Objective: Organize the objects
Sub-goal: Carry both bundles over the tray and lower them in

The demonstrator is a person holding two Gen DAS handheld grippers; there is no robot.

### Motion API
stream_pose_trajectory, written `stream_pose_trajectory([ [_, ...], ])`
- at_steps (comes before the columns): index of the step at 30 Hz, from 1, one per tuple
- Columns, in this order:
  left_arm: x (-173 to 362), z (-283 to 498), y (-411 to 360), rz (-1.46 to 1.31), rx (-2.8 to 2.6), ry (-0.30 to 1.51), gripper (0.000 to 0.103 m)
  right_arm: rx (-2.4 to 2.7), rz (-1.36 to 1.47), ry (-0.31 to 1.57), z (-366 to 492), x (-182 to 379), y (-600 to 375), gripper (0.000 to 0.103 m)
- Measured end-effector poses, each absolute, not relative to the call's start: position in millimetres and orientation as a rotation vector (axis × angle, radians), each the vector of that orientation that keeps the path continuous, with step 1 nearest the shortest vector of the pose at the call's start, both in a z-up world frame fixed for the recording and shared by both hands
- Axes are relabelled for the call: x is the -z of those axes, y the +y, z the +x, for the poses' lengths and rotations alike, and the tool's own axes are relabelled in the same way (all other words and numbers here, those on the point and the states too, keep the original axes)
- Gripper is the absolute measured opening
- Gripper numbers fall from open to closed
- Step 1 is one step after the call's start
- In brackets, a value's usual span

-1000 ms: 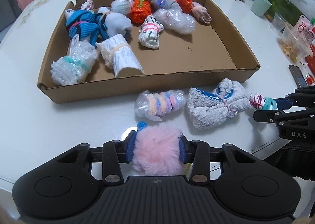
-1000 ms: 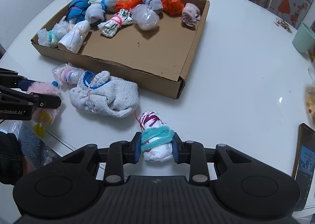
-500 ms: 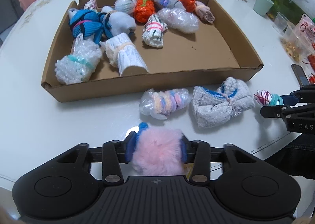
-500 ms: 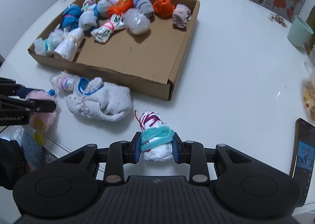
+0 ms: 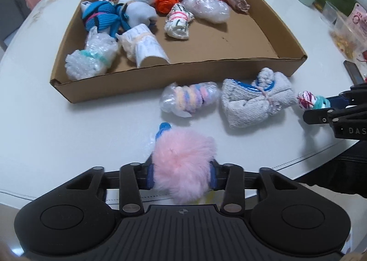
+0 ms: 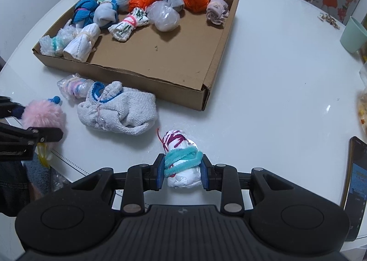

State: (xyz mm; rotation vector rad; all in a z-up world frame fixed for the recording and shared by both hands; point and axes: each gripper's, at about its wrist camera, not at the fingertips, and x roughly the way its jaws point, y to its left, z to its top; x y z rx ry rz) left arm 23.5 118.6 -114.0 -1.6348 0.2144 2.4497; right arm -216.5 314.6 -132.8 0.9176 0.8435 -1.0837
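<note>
Between my left gripper's (image 5: 181, 170) closing jaws sits a pink fluffy ball (image 5: 183, 160) with a blue tip, the pads pressing its sides just above the white table. My right gripper (image 6: 183, 172) is shut on a white bundle (image 6: 181, 157) with purple marks, tied with a teal pipe cleaner. On the table between them lie a grey knitted bundle (image 6: 123, 111) and a clear bag of pastel rings (image 5: 190, 99). Behind those stands a shallow cardboard tray (image 5: 160, 77) with several wrapped bundles along its far and left sides.
The tray's right half shows bare cardboard (image 6: 174, 54). A green cup (image 6: 353, 33) stands at the far right, a phone (image 6: 355, 183) lies at the right edge, and clear snack containers (image 5: 341, 29) sit beyond. The table's rim (image 5: 298, 157) runs close under both grippers.
The pink ball now sticks out a little further forward between the left jaws. The right gripper holds its white bundle in the same place.
</note>
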Motion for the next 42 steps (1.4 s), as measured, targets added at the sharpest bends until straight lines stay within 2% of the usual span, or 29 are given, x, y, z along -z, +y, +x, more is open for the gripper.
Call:
stream_pose_trajectory([
  [3, 112, 23, 120, -1.634, -2.427, 0.209, 0.042, 1.083, 0.942, 0.824, -221, 131, 315, 0.027],
  [7, 98, 25, 126, -1.584, -2.422, 0.292, 0.042, 1.085, 0.940, 0.790, -225, 121, 317, 0.027],
  [10, 72, 22, 132, -1.472, -2.453, 0.365, 0.042, 1.087, 0.935, 0.738, -234, 107, 318, 0.027],
  [15, 31, 1, 145, -1.293, -2.456, 0.357, 0.042, 1.102, 0.909, 0.624, -253, 80, 310, 0.027],
  [20, 15, -42, 172, -1.139, -2.396, 0.395, 0.042, 1.142, 0.842, 0.528, -270, 54, 280, 0.027],
  [28, 43, -101, 194, -1.068, -2.314, 0.433, 0.042, 1.159, 0.812, 0.472, -289, 58, 213, 0.027],
  [36, 70, -136, 213, -1.044, -2.247, 0.334, 0.043, 1.159, 0.837, 0.488, -292, 69, 195, 0.027],
  [42, 102, -147, 222, -1.093, -2.232, 0.442, 0.043, 1.148, 0.854, 0.526, -289, 80, 189, 0.027],
])
